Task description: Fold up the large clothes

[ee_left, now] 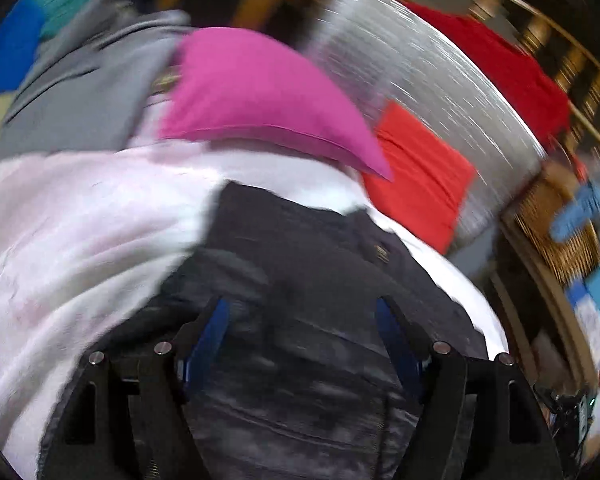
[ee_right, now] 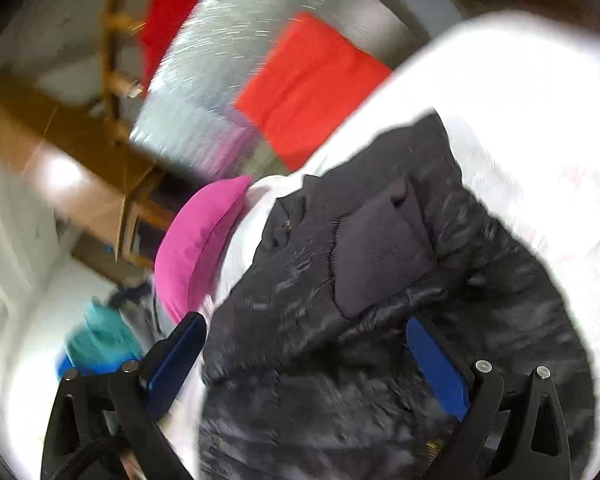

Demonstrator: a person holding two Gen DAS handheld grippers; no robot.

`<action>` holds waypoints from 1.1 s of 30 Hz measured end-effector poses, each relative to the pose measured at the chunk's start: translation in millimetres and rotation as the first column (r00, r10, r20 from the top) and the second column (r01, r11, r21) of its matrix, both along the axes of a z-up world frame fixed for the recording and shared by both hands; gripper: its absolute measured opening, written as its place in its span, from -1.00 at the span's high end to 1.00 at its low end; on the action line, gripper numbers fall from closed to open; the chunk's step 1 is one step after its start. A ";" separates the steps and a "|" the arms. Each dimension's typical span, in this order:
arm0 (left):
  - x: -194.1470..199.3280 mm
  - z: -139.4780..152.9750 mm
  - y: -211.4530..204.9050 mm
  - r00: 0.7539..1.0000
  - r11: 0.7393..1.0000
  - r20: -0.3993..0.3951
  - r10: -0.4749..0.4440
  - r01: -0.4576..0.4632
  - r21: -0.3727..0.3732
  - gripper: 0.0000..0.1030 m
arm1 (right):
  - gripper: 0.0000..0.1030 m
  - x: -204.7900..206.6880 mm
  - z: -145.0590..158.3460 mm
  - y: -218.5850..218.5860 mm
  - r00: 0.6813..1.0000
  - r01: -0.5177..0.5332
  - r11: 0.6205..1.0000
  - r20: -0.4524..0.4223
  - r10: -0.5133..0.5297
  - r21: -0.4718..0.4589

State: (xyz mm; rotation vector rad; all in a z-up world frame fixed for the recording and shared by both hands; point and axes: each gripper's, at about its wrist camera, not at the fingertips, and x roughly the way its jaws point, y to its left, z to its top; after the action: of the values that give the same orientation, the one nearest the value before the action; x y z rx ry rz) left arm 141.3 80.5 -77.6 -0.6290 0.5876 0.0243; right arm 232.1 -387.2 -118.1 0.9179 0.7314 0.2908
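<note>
Both views were smeared by motion. The left hand-held gripper (ee_left: 302, 316) stood with jaws apart over the black jacket (ee_left: 300, 280), gripping nothing. The right hand-held gripper (ee_right: 306, 340) was also spread, the jacket's crumpled edge between its pads; contact could not be told. The jacket lay on a white sheet (ee_left: 80, 216). Beyond were a pink pillow (ee_left: 260, 96) and a folded red cloth (ee_left: 420, 176).

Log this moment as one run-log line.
task: fold large clothes | left gripper: open over dark jeans | right gripper: open over jeans | jeans: on white sheet | frames: blurred
</note>
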 end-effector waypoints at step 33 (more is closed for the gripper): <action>12.9 -17.5 61.8 0.977 0.980 -0.088 0.197 -0.193 0.044 -0.48 | 0.74 89.1 -24.2 57.2 0.991 -0.050 0.876 -0.135 -0.018 -0.480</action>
State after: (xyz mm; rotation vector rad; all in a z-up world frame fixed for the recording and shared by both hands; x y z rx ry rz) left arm 154.3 142.3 -95.1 -0.6524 0.6110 0.2485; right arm 321.2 -330.0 -142.2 0.4551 0.8871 0.0504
